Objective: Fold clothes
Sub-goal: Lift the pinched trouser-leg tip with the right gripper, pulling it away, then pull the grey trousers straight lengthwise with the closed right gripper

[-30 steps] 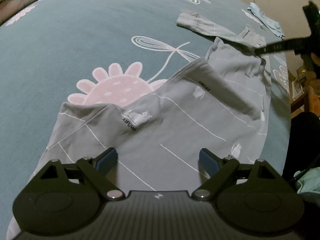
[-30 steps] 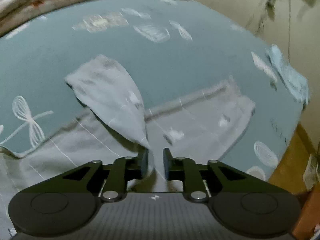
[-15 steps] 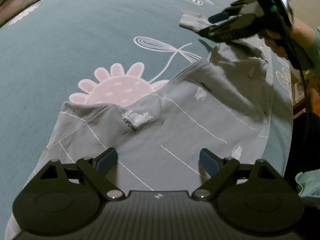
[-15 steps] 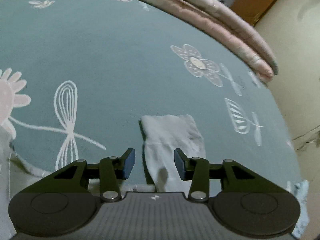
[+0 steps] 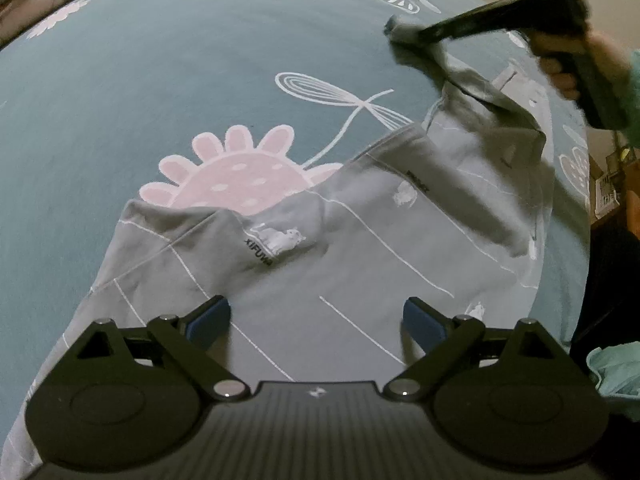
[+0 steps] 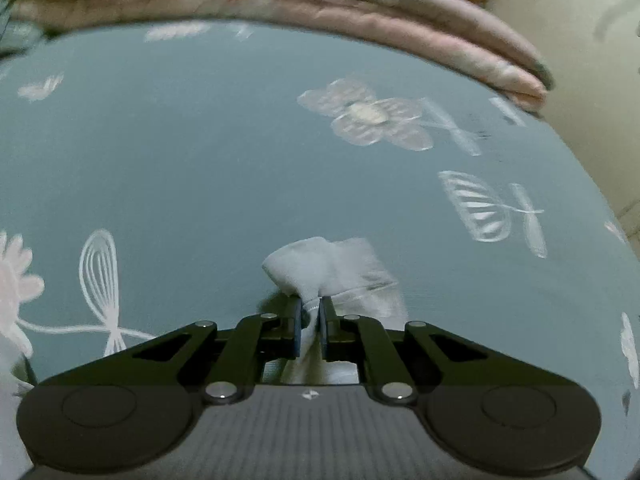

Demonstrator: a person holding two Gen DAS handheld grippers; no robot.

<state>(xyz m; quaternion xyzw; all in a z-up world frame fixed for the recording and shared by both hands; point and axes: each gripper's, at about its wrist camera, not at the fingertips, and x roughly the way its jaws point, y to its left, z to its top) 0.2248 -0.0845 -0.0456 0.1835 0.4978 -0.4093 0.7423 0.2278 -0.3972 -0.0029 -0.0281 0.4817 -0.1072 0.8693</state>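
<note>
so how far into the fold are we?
Early. Done: the grey top lies spread on the teal bedsheet, though rumpled, with no fold made. In hand: the right gripper is closing on the sleeve cuff, fabric pinched between its pads. The left gripper hovers open over the body. Left: both sleeves and the body fold.

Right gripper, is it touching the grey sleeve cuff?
Touching: the right wrist view shows the right gripper closing, pads pinching the sleeve cuff.

Home bedroom: bed with flower-print teal sheet point(image 5: 160, 80), folded pink quilt point(image 6: 360, 4).
</note>
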